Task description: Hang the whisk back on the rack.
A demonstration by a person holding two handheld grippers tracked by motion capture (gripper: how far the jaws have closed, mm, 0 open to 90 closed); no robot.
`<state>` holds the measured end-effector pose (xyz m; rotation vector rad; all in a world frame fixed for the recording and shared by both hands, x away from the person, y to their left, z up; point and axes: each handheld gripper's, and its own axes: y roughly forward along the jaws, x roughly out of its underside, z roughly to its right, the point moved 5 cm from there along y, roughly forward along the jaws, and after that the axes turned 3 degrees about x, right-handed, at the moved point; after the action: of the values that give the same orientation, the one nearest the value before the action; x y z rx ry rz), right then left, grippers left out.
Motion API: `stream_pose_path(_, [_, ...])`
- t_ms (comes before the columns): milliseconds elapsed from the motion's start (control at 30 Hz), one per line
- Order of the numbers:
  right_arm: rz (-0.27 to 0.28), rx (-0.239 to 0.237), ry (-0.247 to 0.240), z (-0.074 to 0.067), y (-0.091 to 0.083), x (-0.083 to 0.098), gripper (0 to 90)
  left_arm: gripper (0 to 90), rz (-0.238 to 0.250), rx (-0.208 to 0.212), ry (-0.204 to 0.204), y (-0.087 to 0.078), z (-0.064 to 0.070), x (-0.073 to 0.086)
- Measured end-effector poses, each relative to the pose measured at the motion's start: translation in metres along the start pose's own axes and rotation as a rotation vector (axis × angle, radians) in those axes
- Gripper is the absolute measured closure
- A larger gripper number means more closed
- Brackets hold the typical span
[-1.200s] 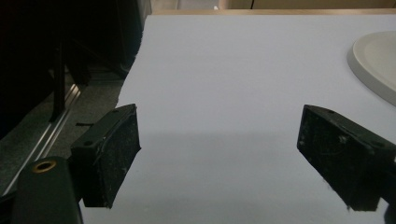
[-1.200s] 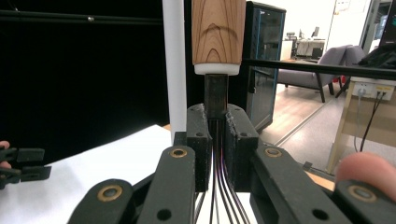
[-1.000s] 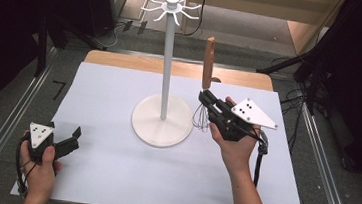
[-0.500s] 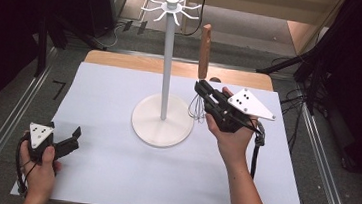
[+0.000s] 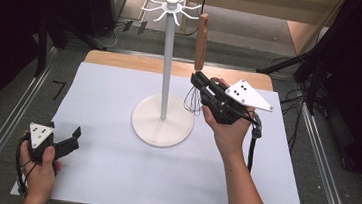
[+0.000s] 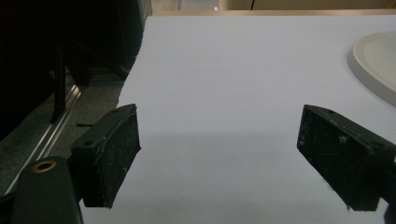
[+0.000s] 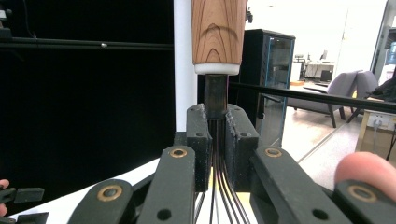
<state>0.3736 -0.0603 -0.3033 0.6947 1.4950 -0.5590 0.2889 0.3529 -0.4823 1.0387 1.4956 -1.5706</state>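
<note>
1. High view, right gripper [image 5: 198, 81]: clamped on the wire neck of a whisk [image 5: 199, 58], held in the person's right hand [image 5: 229, 129] above the table, just right of the white stand's pole.
2. Same view, whisk: upright, wooden handle up, dark wire loops hanging below the jaws, off the surface, close beside the pole but apart from it.
3. Same view, white stand [image 5: 167, 65]: round base on the pale sheet [image 5: 111, 175], tall thin pole, ring of short hooks at the top; whisk handle reaching nearly as high as those hooks in the picture.
4. Same view, left gripper [image 5: 64, 143]: low near the sheet's front left corner, in the left hand [image 5: 39, 169], jaws spread, nothing between them, well apart from the stand.
5. Left gripper view: 2 black pads [image 6: 109, 158] standing wide over the bare sheet [image 6: 224, 93]; curved edge of the stand's base [image 6: 376, 60] at the right margin; dark floor and a metal rail off the sheet's left edge.
6. Right gripper view: right gripper [image 7: 217, 140] pressed together on the whisk [image 7: 218, 32], pinching the bundle of wires just under the dark ferrule; wooden handle with a white collar rising straight above the jaws; wires running down between them.
7. Same view: white pole [image 7: 184, 65] directly behind the whisk, a fingertip at the lower right, a lit room with chairs far behind.
</note>
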Motion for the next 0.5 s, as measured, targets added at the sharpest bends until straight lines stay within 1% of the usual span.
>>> stream_pose_path(133, [0.001,-0.007,-0.009,-0.0011,0.0026,-0.004,83.4,14.2,0.0,0.001,0.0,0.0001,0.0,0.0])
stream_pose_path(167, [0.001,-0.006,-0.004,-0.0018,0.003,-0.0049,83.5,14.2,0.001,0.001,-0.001,0.0001,0.0,0.0])
stream_pose_path(200, [0.003,-0.009,-0.011,-0.0017,0.0038,-0.0059,83.4,14.2,0.0,0.0,-0.001,0.0,0.0,0.0])
stream_pose_path(367, [0.001,-0.014,-0.013,-0.0024,0.0068,-0.0071,83.4,14.2,0.001,0.001,-0.001,0.0,0.0,0.0])
stream_pose_path(500, [-0.003,-0.018,0.002,-0.0021,0.0074,-0.0064,83.4,14.2,0.001,0.0,0.0,0.0,0.0,0.0])
